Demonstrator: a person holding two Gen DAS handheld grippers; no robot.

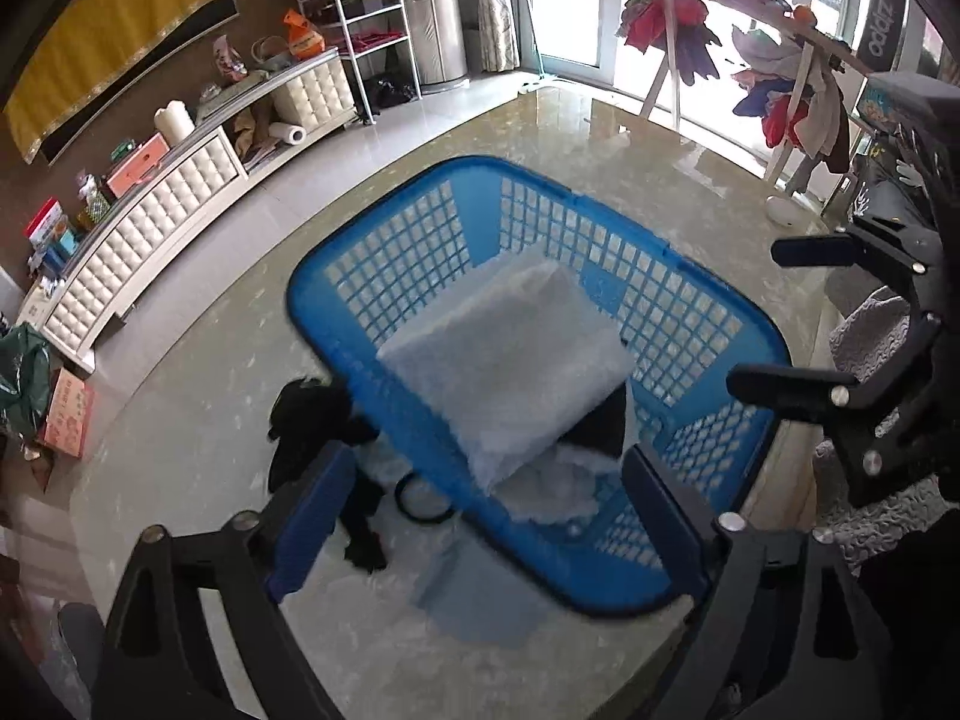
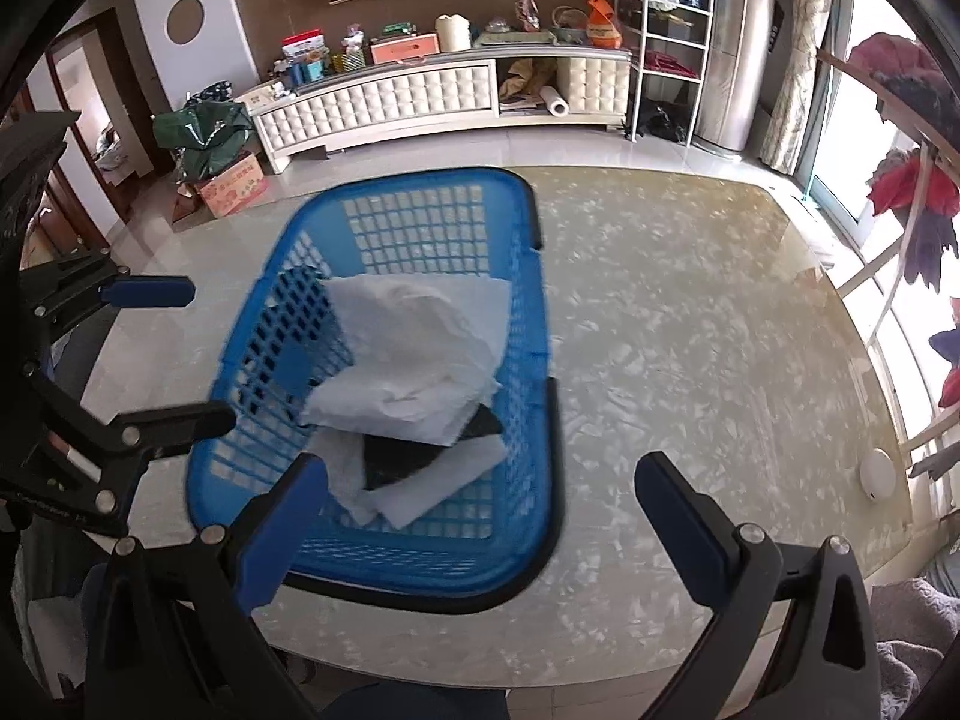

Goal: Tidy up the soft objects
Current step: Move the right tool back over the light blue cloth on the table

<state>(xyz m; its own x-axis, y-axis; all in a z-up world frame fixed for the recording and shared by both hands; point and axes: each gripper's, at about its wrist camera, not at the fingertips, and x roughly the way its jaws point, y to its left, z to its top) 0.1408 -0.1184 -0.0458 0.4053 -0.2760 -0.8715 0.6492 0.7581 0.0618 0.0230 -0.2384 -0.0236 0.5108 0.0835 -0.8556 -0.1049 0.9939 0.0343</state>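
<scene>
Both tools (image 1: 486,516) (image 2: 480,516) gape empty over fluffy folded white cloth (image 2: 420,354) in blue lattice basket (image 2: 534,240).

- basket (image 2: 543,324) sits on the left half of the table (image 2: 690,330); its mesh walls block side entry, only the top is open
- folded white cloths (image 2: 420,354) stacked over a black cloth (image 2: 408,456) fill most of the basket, little room left beside them
- table right of the basket is bare, wide free path
- small white disc (image 2: 877,473) near the table's right edge, well apart from the basket
- black item (image 1: 312,414) and a black ring (image 1: 423,501) lie against the basket's left side
- left gripper (image 1: 480,516) and right gripper (image 2: 474,516) both gape wide above the basket's near rim, nothing between the fingers
</scene>
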